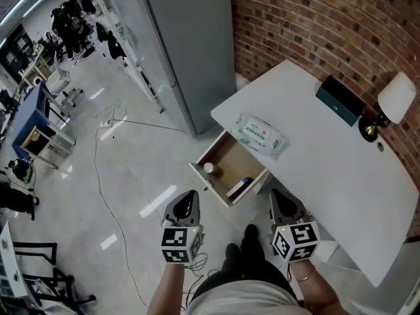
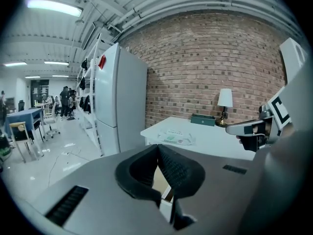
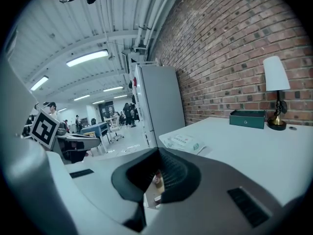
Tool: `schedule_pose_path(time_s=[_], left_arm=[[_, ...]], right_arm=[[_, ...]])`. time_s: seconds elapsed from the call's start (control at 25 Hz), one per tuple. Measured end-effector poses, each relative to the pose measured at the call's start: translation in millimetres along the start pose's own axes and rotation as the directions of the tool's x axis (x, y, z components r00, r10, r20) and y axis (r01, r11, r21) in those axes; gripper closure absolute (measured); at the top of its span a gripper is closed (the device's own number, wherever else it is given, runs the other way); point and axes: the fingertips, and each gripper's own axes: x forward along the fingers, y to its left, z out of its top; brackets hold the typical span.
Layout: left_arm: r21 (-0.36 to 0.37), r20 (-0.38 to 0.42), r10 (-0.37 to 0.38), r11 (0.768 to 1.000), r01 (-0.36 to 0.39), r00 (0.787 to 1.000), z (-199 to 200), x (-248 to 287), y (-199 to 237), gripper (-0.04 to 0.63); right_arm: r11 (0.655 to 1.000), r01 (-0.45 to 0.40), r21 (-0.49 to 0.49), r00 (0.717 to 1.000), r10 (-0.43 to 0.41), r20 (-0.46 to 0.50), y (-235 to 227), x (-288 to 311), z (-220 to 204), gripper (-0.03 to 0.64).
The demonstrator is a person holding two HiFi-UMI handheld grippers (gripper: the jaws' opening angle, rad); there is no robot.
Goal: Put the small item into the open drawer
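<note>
The open wooden drawer [image 1: 222, 151] sticks out from the white table [image 1: 341, 176] toward me. Inside it lie a small white round item [image 1: 209, 168] at the left and a dark, bottle-like item [image 1: 239, 188] at the front right. My left gripper [image 1: 189, 195] hovers just short of the drawer's front left corner, and in the left gripper view it [image 2: 158, 147] is shut with nothing between its tips. My right gripper [image 1: 279, 195] hangs beside the drawer's right front, under the table edge. It [image 3: 158, 151] is also shut and holds nothing.
On the table lie a pack of wipes [image 1: 261, 134], a green box [image 1: 339, 100] and a lamp [image 1: 396, 98] by the brick wall [image 1: 308, 18]. A grey cabinet [image 1: 190, 38] stands left of the table. A cable [image 1: 105, 176] trails over the floor.
</note>
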Motion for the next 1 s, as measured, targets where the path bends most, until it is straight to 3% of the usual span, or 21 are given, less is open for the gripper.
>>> schedule_pose_path(time_s=[0.64,1.0], left_arm=[[-0.032,0.039,0.019,0.999,-0.018,0.999,-5,-39,26,0.574],[-0.002,0.036,0.027,1.000,-0.027,0.999,-16,-47,25,0.574]], right_arm=[[0.999,0.000,-0.045,1.000,0.001,0.009,26,-14,2,0.612],[0.998,-0.011,-0.064,1.000,0.012,0.009,36,-19,-3,0.612]])
